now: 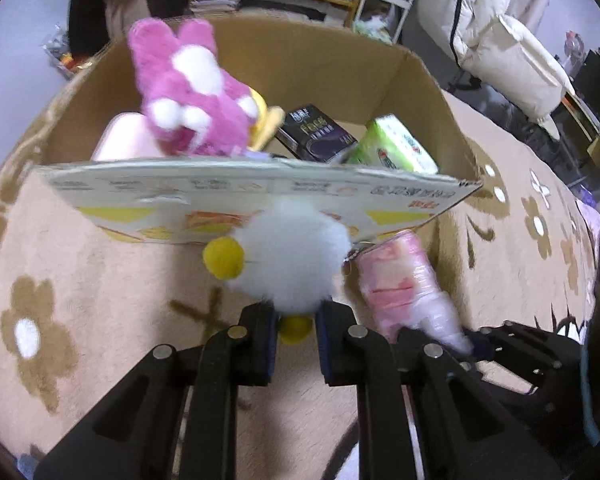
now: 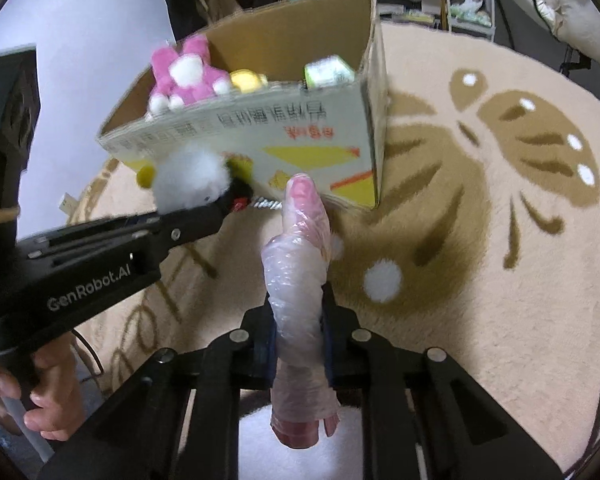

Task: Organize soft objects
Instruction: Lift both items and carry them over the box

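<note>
Dim indoor light, motion blur, fisheye-warped edges.

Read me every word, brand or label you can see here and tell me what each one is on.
"GenRobot.AI": on the side of the left gripper, seen from the right wrist.
"Face": on the black box inside the carton.
Carton's front: upside-down Chinese characters and red logo, too blurred to read.
Green pack: print too small to read.
Pink wrapped pack in the right gripper: no legible text.
</note>
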`<state>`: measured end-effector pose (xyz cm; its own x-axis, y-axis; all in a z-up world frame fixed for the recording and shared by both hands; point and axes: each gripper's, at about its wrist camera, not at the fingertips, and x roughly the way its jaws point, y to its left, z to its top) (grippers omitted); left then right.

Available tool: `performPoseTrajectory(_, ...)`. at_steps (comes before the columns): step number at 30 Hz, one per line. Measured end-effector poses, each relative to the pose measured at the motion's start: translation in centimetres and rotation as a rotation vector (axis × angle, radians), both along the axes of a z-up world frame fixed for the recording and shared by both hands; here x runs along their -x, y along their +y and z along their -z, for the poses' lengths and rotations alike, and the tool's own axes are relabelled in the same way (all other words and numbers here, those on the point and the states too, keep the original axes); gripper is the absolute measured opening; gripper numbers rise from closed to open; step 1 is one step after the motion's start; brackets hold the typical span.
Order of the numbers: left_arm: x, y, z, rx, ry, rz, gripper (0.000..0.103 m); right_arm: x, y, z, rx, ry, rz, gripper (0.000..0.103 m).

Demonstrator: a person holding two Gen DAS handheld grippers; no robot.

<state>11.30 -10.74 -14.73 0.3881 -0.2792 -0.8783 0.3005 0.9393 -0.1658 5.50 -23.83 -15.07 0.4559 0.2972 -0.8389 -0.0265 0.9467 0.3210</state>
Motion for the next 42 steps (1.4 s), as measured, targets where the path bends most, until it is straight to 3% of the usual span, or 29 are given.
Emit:
performPoseTrajectory(6, 1.6, 1.5, -3.4, -0.003, -0.083, -0.052, 0.015, 1.7, -1.0, -3.2, -0.015, -0.092, 0.022, 0.018)
performPoseTrajectory(11, 3.6, 2.3, -7.1, -0.057, -0.188, -0.045, 0.016, 2.7, -1.0, -6.4, -0.012, -0.179, 0.018, 0.018)
performPoseTrajectory(20, 3.3, 3.4, -11.4, -0.094, -0.316, -0.101, 0.016, 1.4, -0.7, -10.5, -0.002, -0.299, 0.042, 0.018)
performPoseTrajectory(33, -1.1, 3.5, -13.5, -0.139, -0.395, -0.094, 0.016, -3.1, -0.7, -11.9, 0.017, -0.356, 0.030, 0.018)
performPoseTrajectory(42, -4.5, 4.3, -11.0, -0.161, -0.332, -0.134, 0.016, -6.9, -1.1, -10.7, 0.002, -0.368, 0.025, 0.018)
